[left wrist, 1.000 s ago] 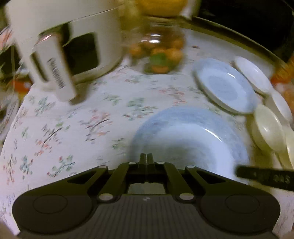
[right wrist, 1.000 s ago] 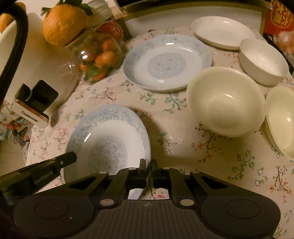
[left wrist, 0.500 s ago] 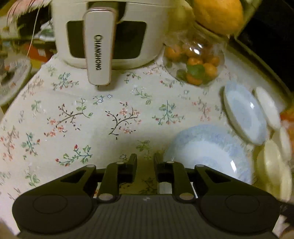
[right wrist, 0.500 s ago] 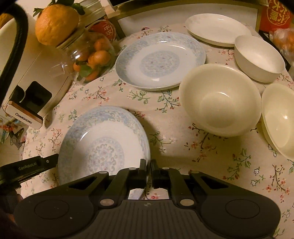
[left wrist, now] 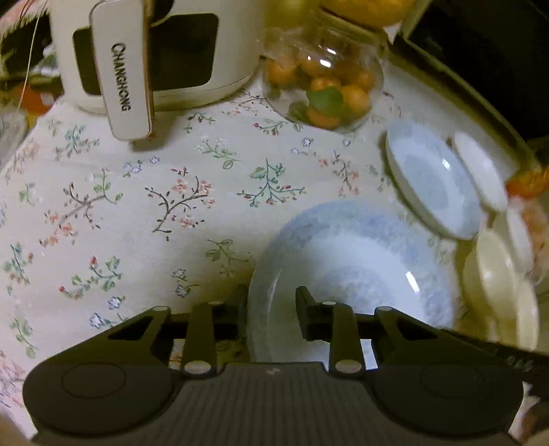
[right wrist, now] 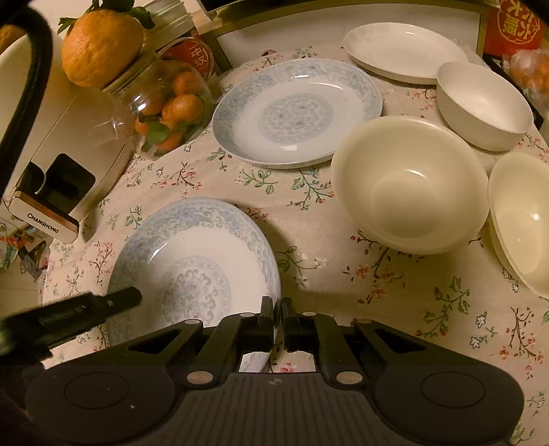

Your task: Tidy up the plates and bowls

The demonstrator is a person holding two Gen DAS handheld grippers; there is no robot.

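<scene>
A blue-patterned plate is tilted above the floral tablecloth; my right gripper is shut on its right rim. My left gripper is open, its jaws on either side of the plate's left rim, and its finger shows in the right wrist view. A second blue plate lies further back. A white plate, a white bowl and two cream bowls sit to the right.
A white Changhong appliance stands at the back left. A glass jar of small oranges with a large orange on top stands beside it. A red packet lies at the far right.
My left gripper has opened wider and moved right, so its jaws now straddle the plate's left rim. My right gripper keeps its hold on the plate.
</scene>
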